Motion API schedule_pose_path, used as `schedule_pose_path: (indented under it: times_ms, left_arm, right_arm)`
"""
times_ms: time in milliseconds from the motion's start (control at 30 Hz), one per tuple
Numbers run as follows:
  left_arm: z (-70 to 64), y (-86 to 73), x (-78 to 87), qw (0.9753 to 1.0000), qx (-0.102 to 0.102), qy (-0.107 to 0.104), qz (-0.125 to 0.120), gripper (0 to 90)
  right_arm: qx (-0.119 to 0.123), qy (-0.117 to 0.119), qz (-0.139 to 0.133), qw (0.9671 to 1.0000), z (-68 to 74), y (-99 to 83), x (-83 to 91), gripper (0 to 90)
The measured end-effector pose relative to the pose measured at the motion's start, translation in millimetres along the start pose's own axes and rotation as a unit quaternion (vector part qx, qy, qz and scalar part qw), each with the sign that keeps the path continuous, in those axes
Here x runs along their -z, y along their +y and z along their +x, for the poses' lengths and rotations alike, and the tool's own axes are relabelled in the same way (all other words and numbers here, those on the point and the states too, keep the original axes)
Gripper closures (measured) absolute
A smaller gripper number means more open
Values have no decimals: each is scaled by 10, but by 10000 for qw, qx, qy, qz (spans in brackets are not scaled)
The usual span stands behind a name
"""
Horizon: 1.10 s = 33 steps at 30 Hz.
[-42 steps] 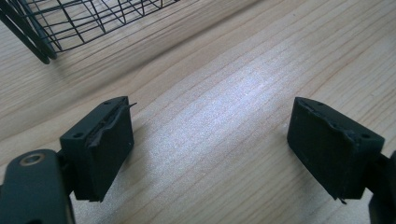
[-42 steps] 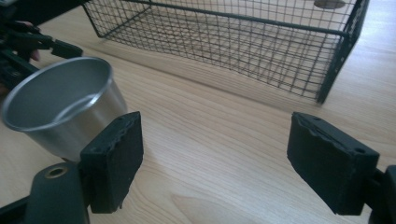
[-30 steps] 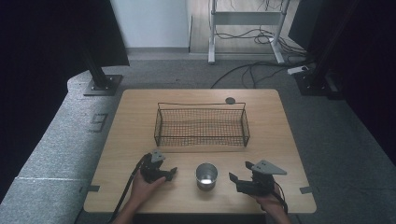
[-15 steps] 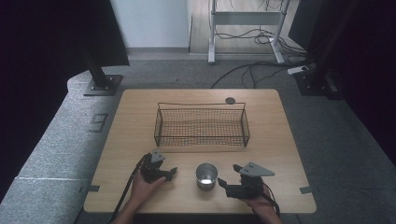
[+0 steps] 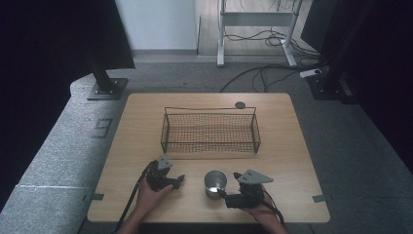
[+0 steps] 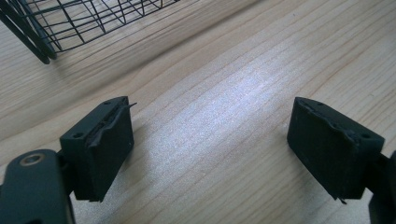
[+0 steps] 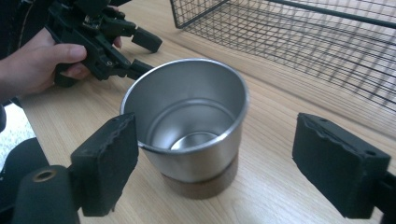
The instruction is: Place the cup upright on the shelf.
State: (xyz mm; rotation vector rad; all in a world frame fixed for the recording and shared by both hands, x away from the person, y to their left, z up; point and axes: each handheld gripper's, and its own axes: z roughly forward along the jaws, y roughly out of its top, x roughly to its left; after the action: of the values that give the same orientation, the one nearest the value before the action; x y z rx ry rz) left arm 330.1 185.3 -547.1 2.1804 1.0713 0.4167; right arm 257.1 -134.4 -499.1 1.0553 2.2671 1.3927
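At the near edge of the wooden table (image 5: 292,146) stands a steel cup (image 5: 215,183), upright and empty, with a brown band round its base. The right gripper (image 7: 212,158) is spread wide around it; one pad sits close by the rim, the other well clear, holding nothing. Just left of the cup, the left gripper (image 6: 210,144) gapes open over bare wood. Behind both sits a black wire basket (image 5: 210,130), and nothing lies between it and the cup.

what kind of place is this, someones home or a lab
Most likely a lab or recording studio, not a home: a bare wooden table ringed by black curtains, loose cables on grey carpet, and a person working handheld grippers by a steel cup and wire basket.
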Motion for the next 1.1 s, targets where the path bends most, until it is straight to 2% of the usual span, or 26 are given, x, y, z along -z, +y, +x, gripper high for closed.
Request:
schedule_pose_path:
  times_ms: [33,233,433,700,800,833,933,1100]
  left_arm:
    - [0,0,0,10000,-1,-1,1,144]
    - [-1,0,0,10000,-1,3,1,144]
    - [0,0,0,10000,-2,0,0,144]
    - [0,0,0,10000,-1,0,-1,144]
    - [0,0,0,10000,-2,1,0,145]
    - [0,0,0,10000,-2,1,0,144]
    - [0,0,0,10000,-2,0,-1,144]
    - [0,0,0,10000,-2,0,0,145]
  right_arm:
    - [-27,76,9,10000,16,17,-40,123]
    - [59,155,95,9998,89,50,-133,108]
    - [116,111,210,9997,135,50,-233,84]
    - [182,100,390,9990,163,61,-452,81]
    - [232,43,413,9989,173,51,-467,93]
    - [270,-34,416,9988,175,32,-465,129]
    - [264,-30,374,9989,171,26,-454,133]
    - [433,-50,418,9982,180,25,-447,148]
